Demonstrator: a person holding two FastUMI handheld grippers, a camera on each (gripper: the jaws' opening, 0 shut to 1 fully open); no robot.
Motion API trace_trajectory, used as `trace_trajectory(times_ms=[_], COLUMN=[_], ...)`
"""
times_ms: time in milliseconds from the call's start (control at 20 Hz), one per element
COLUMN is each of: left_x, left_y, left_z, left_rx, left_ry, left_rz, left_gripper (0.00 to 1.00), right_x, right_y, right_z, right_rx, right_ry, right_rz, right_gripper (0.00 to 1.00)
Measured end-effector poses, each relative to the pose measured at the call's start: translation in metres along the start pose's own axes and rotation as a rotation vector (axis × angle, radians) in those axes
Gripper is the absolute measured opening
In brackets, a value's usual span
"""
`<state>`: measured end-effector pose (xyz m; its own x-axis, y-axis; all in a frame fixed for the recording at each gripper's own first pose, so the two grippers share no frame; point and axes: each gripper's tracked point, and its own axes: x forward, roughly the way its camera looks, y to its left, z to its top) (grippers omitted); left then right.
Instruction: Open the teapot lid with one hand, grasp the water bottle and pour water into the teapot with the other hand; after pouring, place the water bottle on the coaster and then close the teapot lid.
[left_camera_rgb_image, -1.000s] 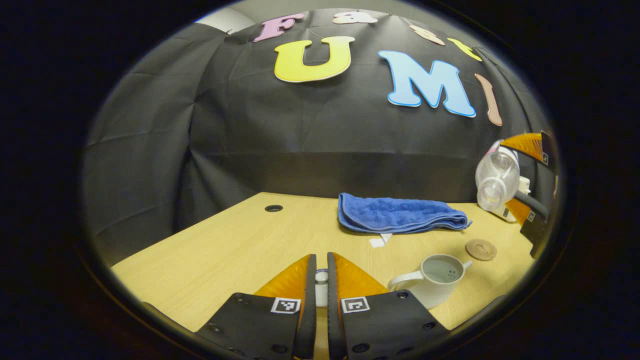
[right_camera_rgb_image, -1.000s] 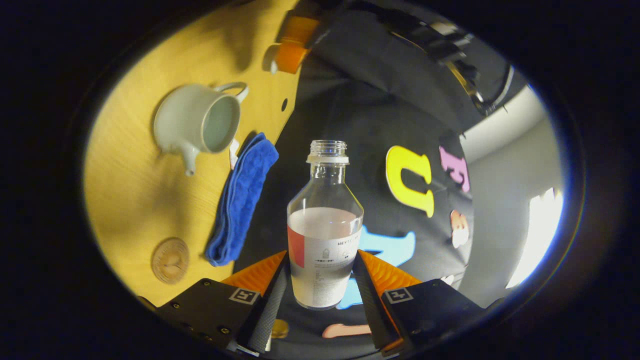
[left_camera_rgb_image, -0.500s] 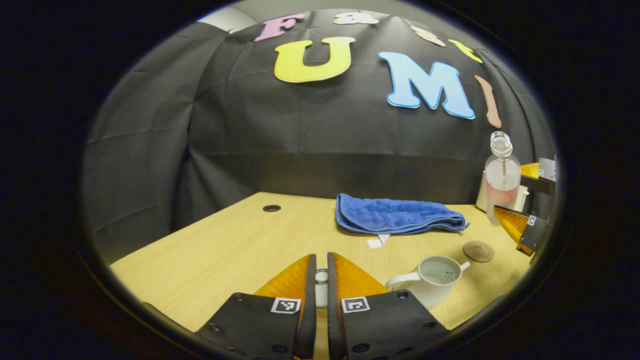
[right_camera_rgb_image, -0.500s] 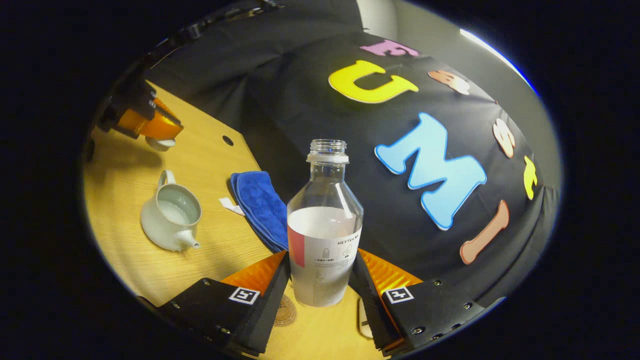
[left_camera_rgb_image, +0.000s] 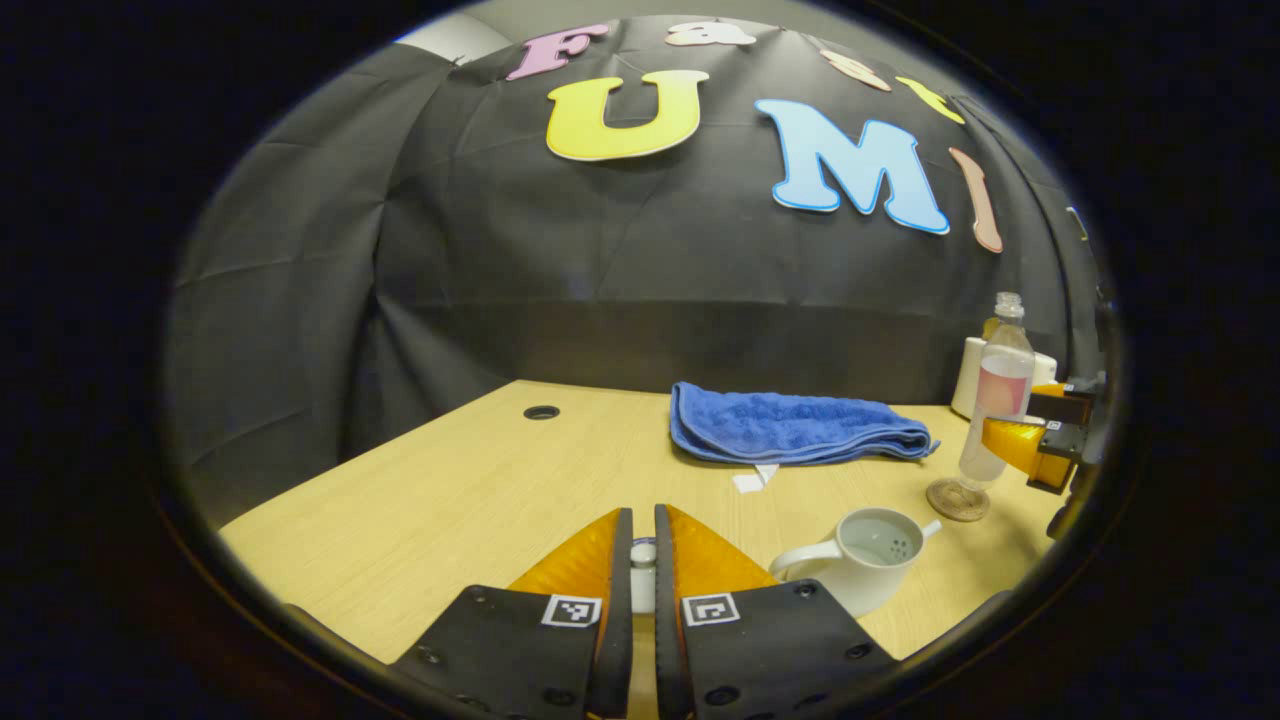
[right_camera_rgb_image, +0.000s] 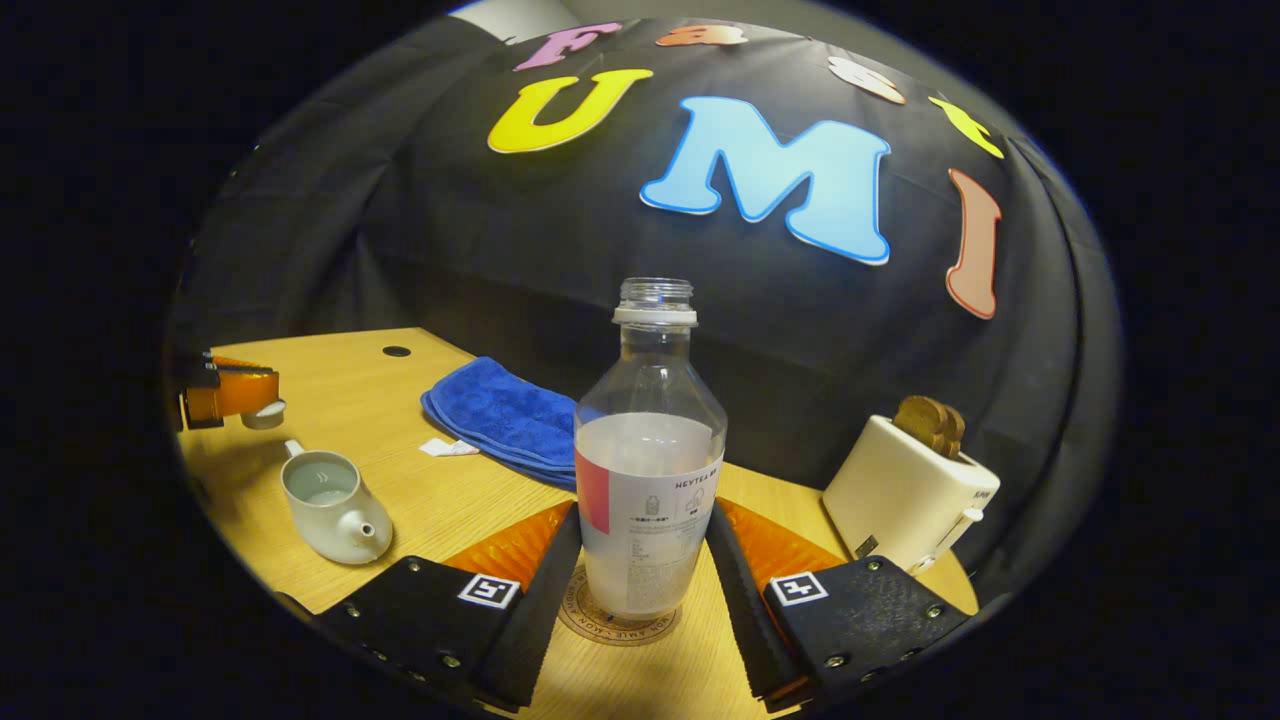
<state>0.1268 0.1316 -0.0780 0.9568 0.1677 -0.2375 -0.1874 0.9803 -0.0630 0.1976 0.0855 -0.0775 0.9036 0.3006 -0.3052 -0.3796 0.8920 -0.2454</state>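
My right gripper (right_camera_rgb_image: 640, 560) clamps the upright water bottle (right_camera_rgb_image: 648, 470) directly over the coaster (right_camera_rgb_image: 615, 622); my left gripper (left_camera_rgb_image: 642, 580) pinches the teapot lid (left_camera_rgb_image: 643, 553), the teapot (left_camera_rgb_image: 865, 560) just right.

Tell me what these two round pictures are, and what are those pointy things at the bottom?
A person holds a two-finger grabber in each hand, and each grabber carries a camera. Those pointy things are the grabber's own fingers. The left gripper pinches the teapot lid. The right gripper holds a water bottle, upright over a round coaster. On the wooden table sit the open teapot, a blue towel and a toaster.
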Motion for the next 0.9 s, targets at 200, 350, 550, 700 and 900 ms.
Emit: trace_trajectory(times_ms=[200, 350, 550, 700, 900], left_x=[0.001, 0.002, 0.001, 0.002, 0.0], left_y=[-0.002, -0.002, -0.002, -0.002, -0.003], left_z=[-0.003, -0.004, -0.003, -0.005, -0.002], left_rx=[0.001, 0.002, 0.002, 0.001, -0.01], left_ry=[0.007, 0.011, 0.014, 0.016, 0.009], left_rz=[-0.002, -0.003, -0.005, -0.007, -0.022], left_gripper=[0.17, 0.17, 0.17, 0.17, 0.17], right_x=[0.002, 0.005, 0.004, -0.004, -0.018], right_y=[0.0, 0.0, -0.002, -0.009, -0.019], right_z=[-0.008, -0.015, -0.019, -0.012, 0.0], right_rx=[0.105, 0.156, 0.157, 0.156, 0.15], right_ry=[0.016, 0.034, 0.037, 0.002, -0.045], right_rz=[0.024, 0.028, 0.023, 0.002, -0.041], right_gripper=[0.76, 0.76, 0.76, 0.9, 0.97])
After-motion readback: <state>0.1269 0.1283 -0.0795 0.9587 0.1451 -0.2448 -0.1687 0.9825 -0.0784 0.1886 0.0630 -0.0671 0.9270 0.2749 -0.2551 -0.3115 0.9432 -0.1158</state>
